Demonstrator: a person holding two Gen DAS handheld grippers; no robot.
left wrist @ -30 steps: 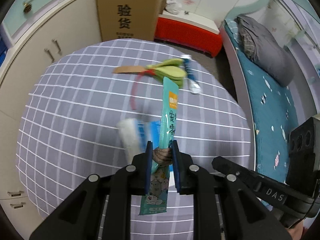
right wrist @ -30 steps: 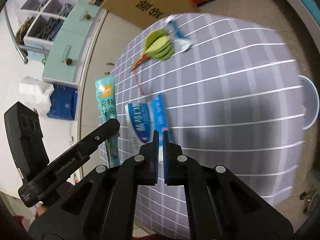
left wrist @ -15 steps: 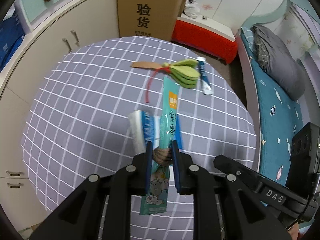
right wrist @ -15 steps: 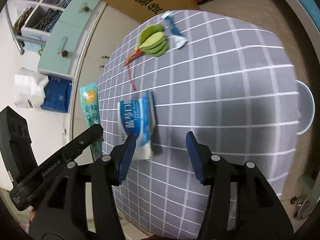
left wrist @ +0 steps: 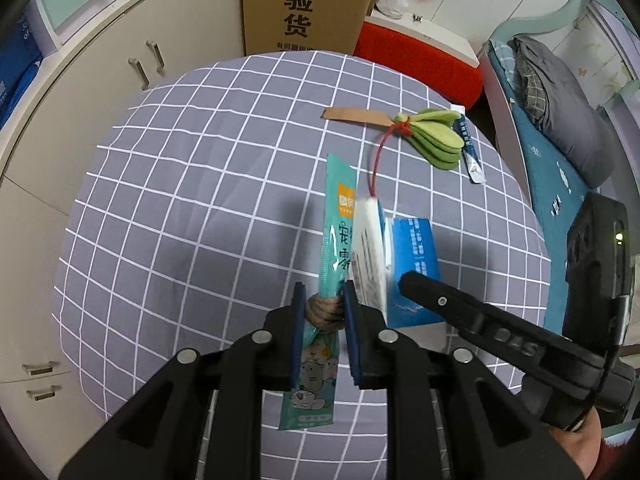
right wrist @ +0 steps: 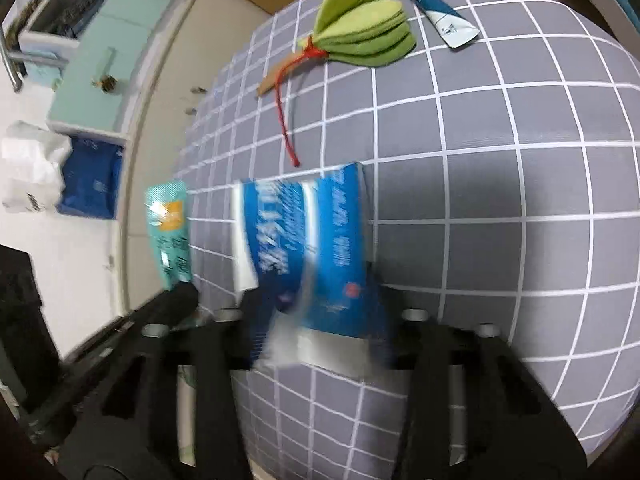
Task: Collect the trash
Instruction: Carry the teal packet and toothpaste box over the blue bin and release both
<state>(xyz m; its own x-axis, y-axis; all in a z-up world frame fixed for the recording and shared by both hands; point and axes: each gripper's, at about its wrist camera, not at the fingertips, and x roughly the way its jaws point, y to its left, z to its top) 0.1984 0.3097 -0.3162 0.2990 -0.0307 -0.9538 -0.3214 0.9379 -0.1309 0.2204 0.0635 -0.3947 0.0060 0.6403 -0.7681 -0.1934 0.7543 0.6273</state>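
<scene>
My left gripper (left wrist: pixel 324 314) is shut on a long teal snack sachet (left wrist: pixel 338 220) and a small brown bundle (left wrist: pixel 325 314), both held above the grey checked table (left wrist: pixel 180 200). Just right of it a blue and white tissue pack (left wrist: pixel 412 256) is bunched up on the cloth. My right gripper (right wrist: pixel 320 320) has this pack (right wrist: pixel 308 240) between its jaws, which are closing, and the pads press its sides. The right wrist view is blurred there. The right gripper's finger (left wrist: pixel 448 304) also shows in the left wrist view.
A green felt leaf ornament (left wrist: pixel 436 140) with a red cord and brown tag lies further back, with a small blue sachet (left wrist: pixel 470 152) beside it. Beyond the table stand a cardboard box (left wrist: pixel 304 4), a red box (left wrist: pixel 420 60), cabinets (left wrist: pixel 100 80) and a bed (left wrist: pixel 560 160).
The right gripper went from shut to wide open, moved over the tissue pack and now closes on it, bunching it up. The left gripper kept its hold on the sachet and shifted sideways, lower over the table.
</scene>
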